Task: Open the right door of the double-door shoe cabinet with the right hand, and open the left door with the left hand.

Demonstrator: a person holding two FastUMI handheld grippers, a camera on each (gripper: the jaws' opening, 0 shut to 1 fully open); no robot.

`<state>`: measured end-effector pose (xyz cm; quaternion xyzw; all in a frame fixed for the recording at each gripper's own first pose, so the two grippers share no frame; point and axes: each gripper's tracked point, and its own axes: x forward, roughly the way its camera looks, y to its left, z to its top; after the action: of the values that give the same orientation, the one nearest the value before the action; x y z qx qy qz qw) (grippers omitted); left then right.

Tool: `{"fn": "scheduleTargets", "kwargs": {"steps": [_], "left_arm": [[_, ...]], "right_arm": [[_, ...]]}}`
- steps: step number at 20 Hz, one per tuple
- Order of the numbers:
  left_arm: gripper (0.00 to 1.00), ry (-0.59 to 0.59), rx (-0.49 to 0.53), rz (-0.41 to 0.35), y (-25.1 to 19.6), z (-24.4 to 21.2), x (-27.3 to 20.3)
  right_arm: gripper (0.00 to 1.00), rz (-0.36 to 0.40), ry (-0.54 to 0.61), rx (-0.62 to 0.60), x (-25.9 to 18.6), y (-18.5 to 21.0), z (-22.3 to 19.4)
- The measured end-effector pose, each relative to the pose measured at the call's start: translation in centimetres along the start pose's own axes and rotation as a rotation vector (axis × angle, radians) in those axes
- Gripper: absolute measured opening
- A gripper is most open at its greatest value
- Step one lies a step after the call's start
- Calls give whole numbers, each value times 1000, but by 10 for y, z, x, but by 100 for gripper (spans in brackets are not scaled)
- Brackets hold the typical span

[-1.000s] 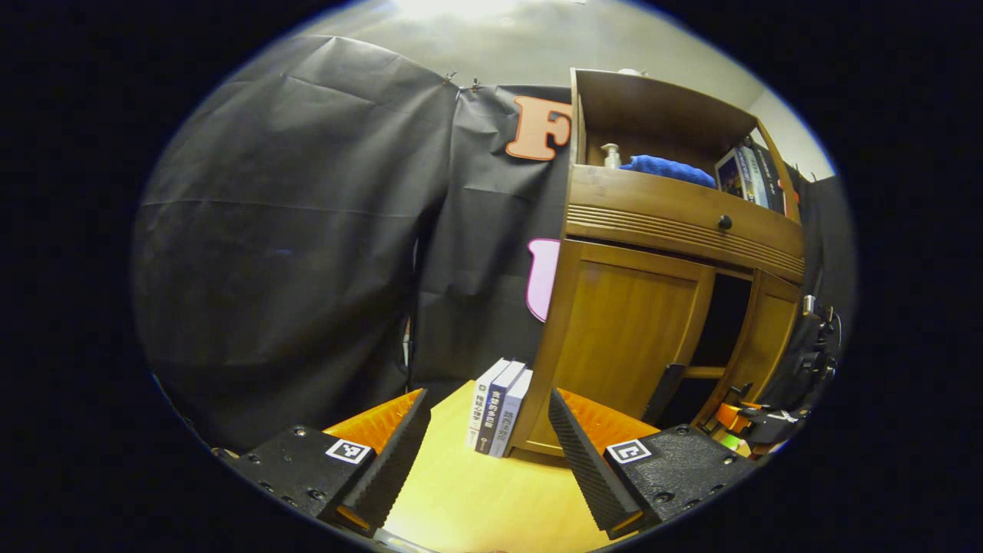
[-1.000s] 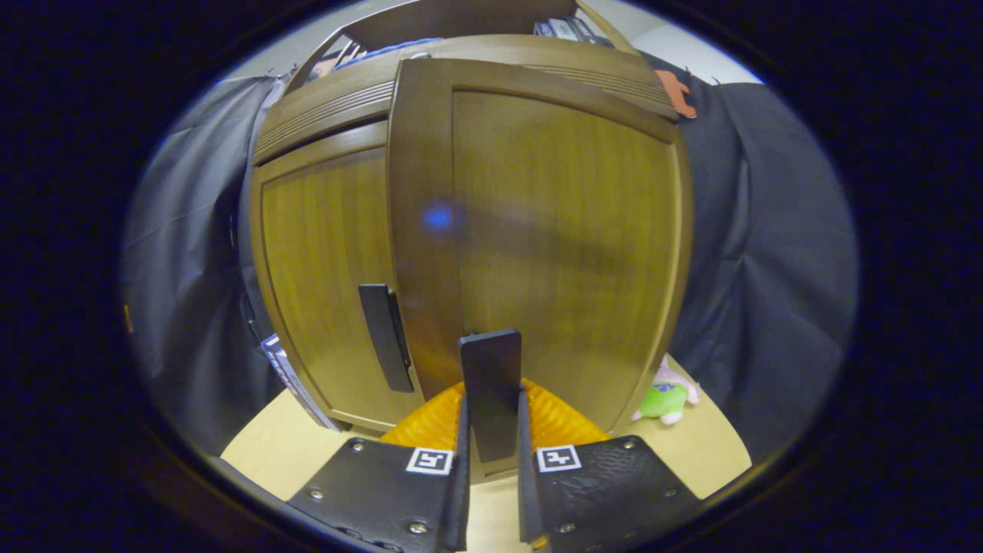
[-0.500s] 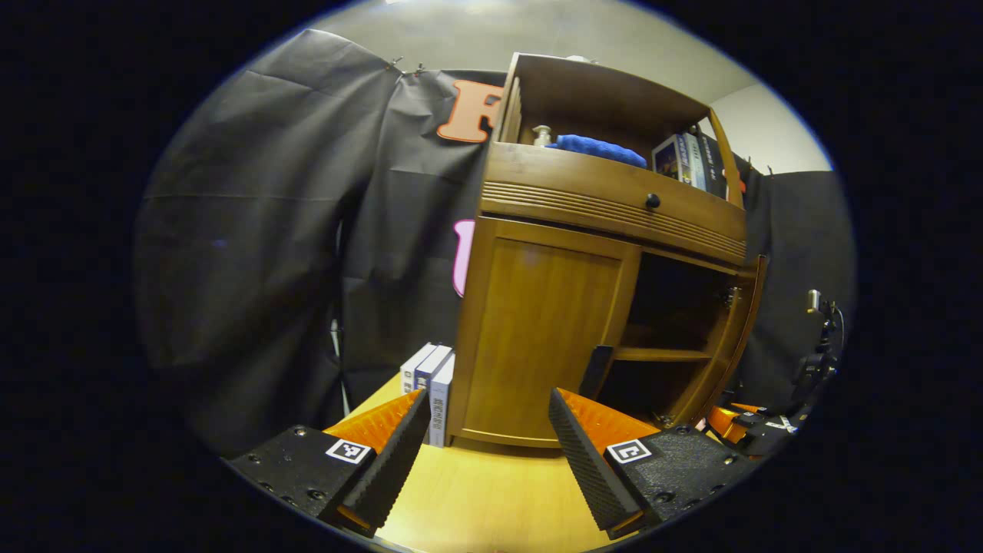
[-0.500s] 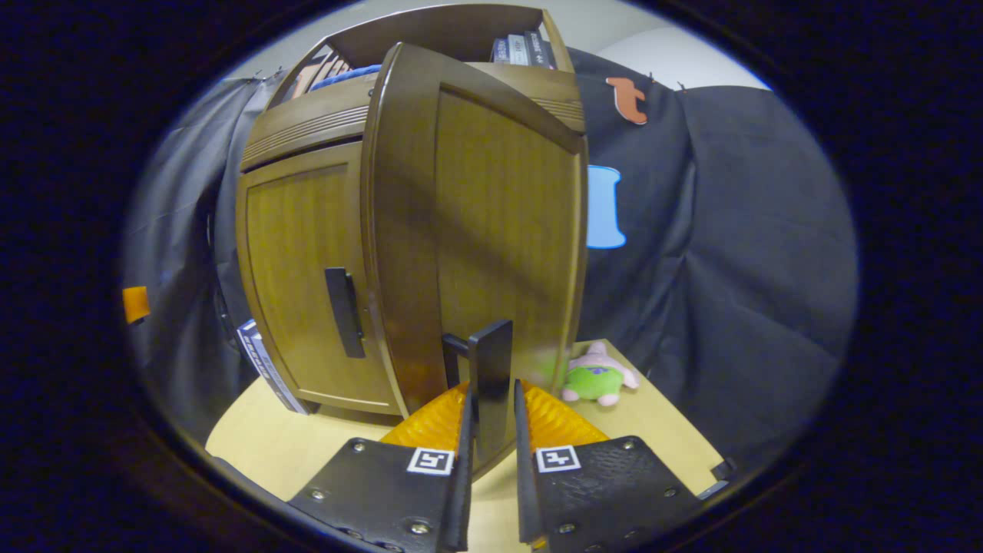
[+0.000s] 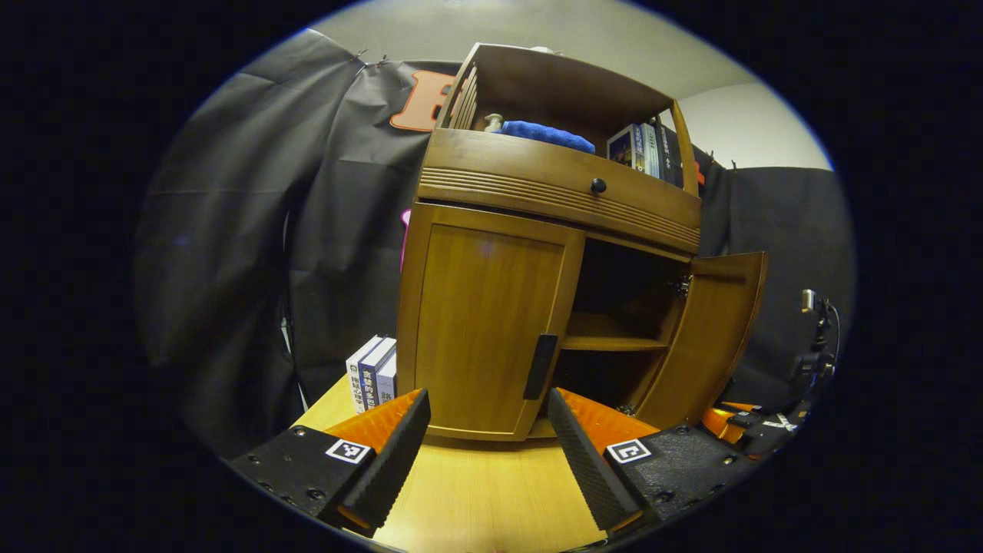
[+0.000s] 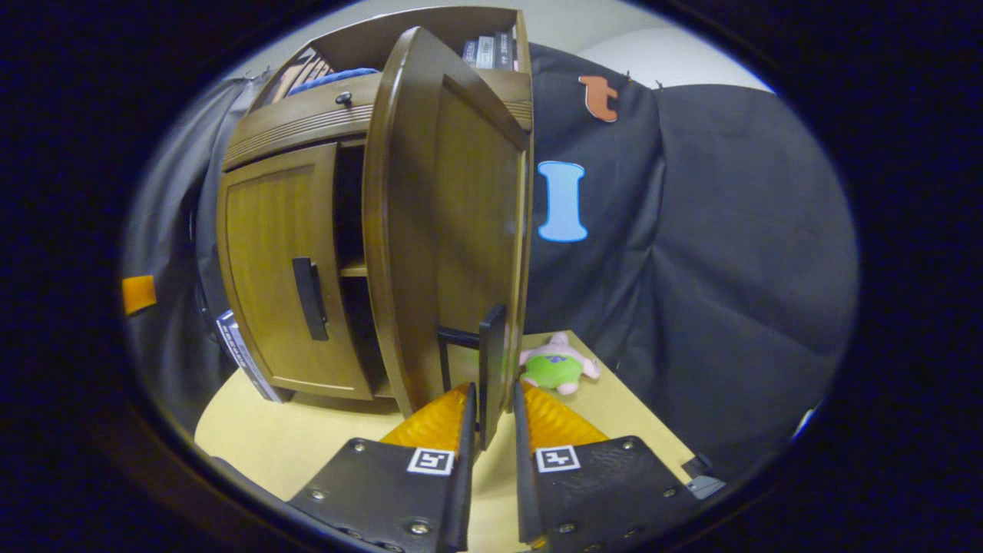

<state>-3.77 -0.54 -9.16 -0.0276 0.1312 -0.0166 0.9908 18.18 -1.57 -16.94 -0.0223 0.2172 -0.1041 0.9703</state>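
A wooden shoe cabinet (image 5: 537, 192) of warm brown, smooth-grained boards stands on a pale, light-wood table (image 5: 476, 499) in front of a creased black cloth wall (image 5: 230, 230). Above its two doors runs a wide curved drawer front (image 5: 553, 192) cut with fine horizontal grooves and fitted with a small round dark knob (image 5: 597, 185). Over that sits an open shelf holding a soft blue folded cloth (image 5: 545, 135), a small pump bottle (image 5: 493, 121) and a row of upright books (image 5: 641, 150).

The left door (image 5: 488, 322) is a flat framed panel, closed against the cabinet, with a slim black rectangular handle (image 5: 540, 366) near its inner edge. The right door (image 6: 453, 223) stands swung well out from the cabinet, showing a dark interior with one wooden shelf board (image 5: 610, 343) across it. In the right gripper view the door's edge is rounded and glossy.

The right gripper (image 6: 491, 430) has both fingers pressed together on the right door's handle (image 6: 491, 369), a flat black bar standing upright on a short bracket. Ribbed surfaces show on its fingers (image 6: 553, 418).

The left gripper (image 5: 489, 445) hangs with its fingers spread wide apart, holding nothing, low in front of the closed left door and near its handle without touching. Its inner pads (image 5: 580, 461) are finely ridged.

Three thin upright books (image 5: 372, 376) lean just beside the cabinet's left wall. A small plush toy (image 6: 557, 367), green and pink, lies on the table just beyond the open door.
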Motion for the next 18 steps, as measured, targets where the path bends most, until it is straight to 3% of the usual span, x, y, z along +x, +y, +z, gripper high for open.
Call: {"fn": "scheduleTargets", "kwargs": {"steps": [9,18], "left_arm": [[96,15,-13,7,3,-7,4],[96,37,-22,-17,-5,-16,14]], "right_arm": [[23,-59,21,30,-4,-28,-7],[23,-175,26,-3,-4,-76,-9]]}}
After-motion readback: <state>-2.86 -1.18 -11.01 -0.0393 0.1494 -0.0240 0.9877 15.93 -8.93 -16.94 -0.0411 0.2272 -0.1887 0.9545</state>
